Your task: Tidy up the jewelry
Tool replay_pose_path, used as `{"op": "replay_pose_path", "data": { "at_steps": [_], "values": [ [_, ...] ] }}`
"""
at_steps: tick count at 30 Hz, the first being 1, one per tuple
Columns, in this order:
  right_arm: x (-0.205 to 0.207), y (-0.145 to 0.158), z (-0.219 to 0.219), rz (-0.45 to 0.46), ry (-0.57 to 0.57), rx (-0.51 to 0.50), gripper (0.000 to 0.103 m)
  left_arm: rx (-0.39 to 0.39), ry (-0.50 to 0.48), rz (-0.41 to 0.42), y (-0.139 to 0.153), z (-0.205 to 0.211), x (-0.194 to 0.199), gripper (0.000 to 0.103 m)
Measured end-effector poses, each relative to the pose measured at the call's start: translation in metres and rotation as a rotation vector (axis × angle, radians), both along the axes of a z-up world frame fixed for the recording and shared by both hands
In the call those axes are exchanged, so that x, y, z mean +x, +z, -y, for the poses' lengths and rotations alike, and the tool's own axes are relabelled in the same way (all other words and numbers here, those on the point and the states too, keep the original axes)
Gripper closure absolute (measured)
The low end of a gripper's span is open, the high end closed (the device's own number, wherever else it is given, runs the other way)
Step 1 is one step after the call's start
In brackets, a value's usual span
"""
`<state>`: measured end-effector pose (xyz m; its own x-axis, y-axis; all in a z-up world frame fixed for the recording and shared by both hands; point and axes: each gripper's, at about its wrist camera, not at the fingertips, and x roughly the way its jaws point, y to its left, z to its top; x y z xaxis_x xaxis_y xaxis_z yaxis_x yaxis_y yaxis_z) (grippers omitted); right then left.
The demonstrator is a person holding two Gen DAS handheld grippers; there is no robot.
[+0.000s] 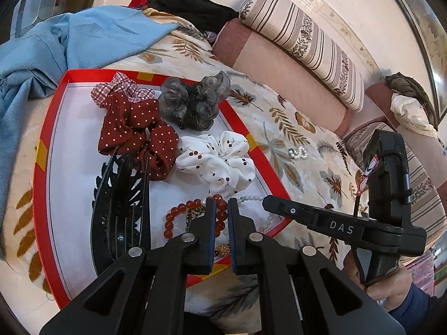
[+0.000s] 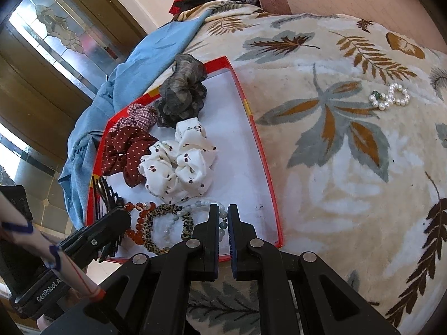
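A red-rimmed white tray (image 1: 50, 128) lies on a leaf-patterned blanket. It holds several scrunchies: a dark red dotted one (image 1: 134, 128), a grey one (image 1: 192, 103) and a white cherry-print one (image 1: 218, 162). A black hair claw (image 1: 117, 203), a red bead bracelet (image 1: 173, 217), a leopard band (image 2: 164, 226) and a pale bead bracelet (image 2: 178, 215) lie at the near end. A pearl bracelet (image 2: 391, 97) lies on the blanket outside the tray. My left gripper (image 1: 222, 203) hangs over the red bracelet, jaws nearly closed and empty. My right gripper (image 2: 223, 209) is over the pale beads, jaws nearly closed; whether it pinches them is unclear.
A blue cloth (image 1: 56, 50) is bunched at the tray's far side. Striped and pink bolsters (image 1: 301, 50) line the wall behind the blanket. Dark clothes (image 1: 190, 8) are piled at the back. The tray also shows in the right wrist view (image 2: 265, 167).
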<state>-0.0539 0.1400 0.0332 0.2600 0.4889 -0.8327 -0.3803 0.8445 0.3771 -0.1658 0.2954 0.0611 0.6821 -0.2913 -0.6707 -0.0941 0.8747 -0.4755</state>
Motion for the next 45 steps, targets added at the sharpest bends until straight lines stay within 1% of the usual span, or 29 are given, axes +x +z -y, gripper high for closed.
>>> {"op": "replay_pose_path", "data": {
  "at_steps": [8, 13, 15, 19, 22, 26, 35, 41, 45],
  "values": [
    [0.001, -0.005, 0.001, -0.008, -0.004, -0.009, 0.096, 0.002, -0.003, -0.004, -0.002, 0.002, 0.001, 0.096],
    [0.003, -0.004, 0.005, -0.026, -0.012, 0.001, 0.095, 0.003, -0.001, 0.001, 0.001, 0.003, 0.001, 0.096],
    [0.002, 0.001, 0.009, -0.025, -0.019, 0.021, 0.095, 0.010, -0.003, 0.017, 0.008, 0.005, -0.001, 0.096],
    [-0.005, 0.022, 0.020, 0.015, -0.024, 0.062, 0.095, 0.030, -0.013, 0.053, 0.026, 0.010, -0.006, 0.094],
    [-0.012, 0.037, 0.035, 0.049, -0.041, 0.083, 0.094, 0.041, -0.021, 0.068, 0.034, 0.015, -0.007, 0.093],
    [-0.015, 0.040, 0.065, 0.034, -0.095, 0.115, 0.092, 0.049, -0.036, 0.066, 0.038, 0.026, -0.008, 0.093],
    [-0.021, 0.023, 0.139, -0.013, -0.226, 0.142, 0.092, 0.075, -0.100, 0.058, 0.043, 0.061, -0.005, 0.092],
    [-0.023, 0.014, 0.169, -0.031, -0.283, 0.155, 0.092, 0.097, -0.148, 0.045, 0.042, 0.088, -0.002, 0.085],
    [-0.025, 0.011, 0.182, -0.038, -0.302, 0.163, 0.091, 0.112, -0.171, 0.038, 0.042, 0.101, 0.000, 0.084]
  ]
}}
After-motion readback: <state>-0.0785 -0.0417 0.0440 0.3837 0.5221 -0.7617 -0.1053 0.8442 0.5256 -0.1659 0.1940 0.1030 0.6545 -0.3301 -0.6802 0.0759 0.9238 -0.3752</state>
